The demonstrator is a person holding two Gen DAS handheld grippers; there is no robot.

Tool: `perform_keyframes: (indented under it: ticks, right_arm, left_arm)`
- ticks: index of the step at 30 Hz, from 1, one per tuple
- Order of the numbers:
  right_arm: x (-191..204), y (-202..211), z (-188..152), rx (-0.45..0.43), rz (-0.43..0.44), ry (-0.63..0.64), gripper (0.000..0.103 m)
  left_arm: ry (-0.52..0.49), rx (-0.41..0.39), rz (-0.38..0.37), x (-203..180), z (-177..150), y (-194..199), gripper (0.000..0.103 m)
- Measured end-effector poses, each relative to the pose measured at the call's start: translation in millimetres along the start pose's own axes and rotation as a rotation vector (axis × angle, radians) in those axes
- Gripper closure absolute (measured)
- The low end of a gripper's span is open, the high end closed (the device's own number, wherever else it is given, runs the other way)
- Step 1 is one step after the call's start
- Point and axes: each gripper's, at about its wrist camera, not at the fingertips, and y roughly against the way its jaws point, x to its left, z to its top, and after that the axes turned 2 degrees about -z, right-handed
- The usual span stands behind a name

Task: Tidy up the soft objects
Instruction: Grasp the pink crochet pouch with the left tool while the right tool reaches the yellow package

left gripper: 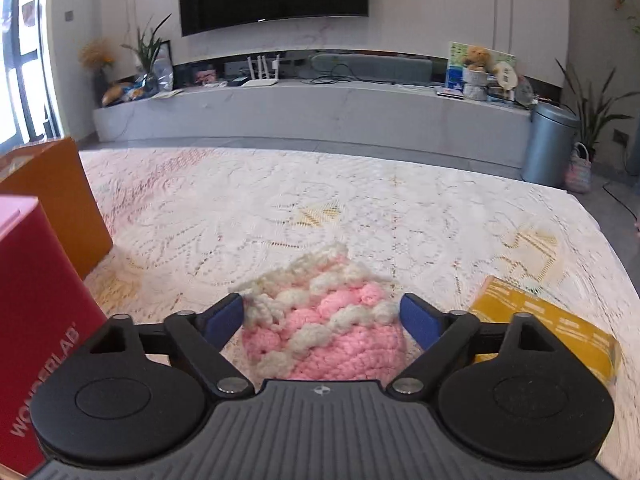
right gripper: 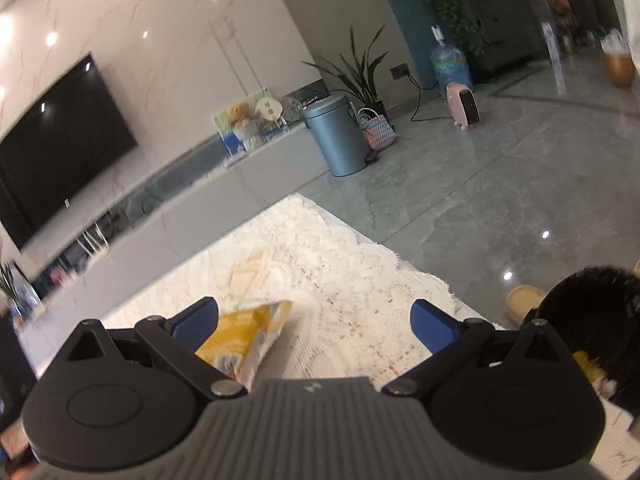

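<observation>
Left gripper [left gripper: 321,314] wide open, straddling the knit [left gripper: 324,328] on the cloth [left gripper: 248,216], pads not pressing. Right gripper [right gripper: 314,322] open, empty; pouch [right gripper: 244,340] at its 9 o'clock. Grasp step: next, close on knit.

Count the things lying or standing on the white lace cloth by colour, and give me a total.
Pink and cream: 1, the crocheted pouch
Yellow: 1, the packet
Red: 1, the box
Orange: 1, the box
Total: 4
</observation>
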Motion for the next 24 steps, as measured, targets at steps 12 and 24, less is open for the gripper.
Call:
perform_keyframes:
  ticks: [12, 24]
  right_arm:
    - [-7, -2, -4, 0.041, 0.037, -0.054, 0.003]
    - [20, -16, -14, 0.124, 0.126, 0.107, 0.040]
  left_arm:
    - [0.043, 0.038, 0.032, -3, -9, -19, 0.000]
    - [0.020, -0.162, -0.154, 25, -9, 11, 0.035]
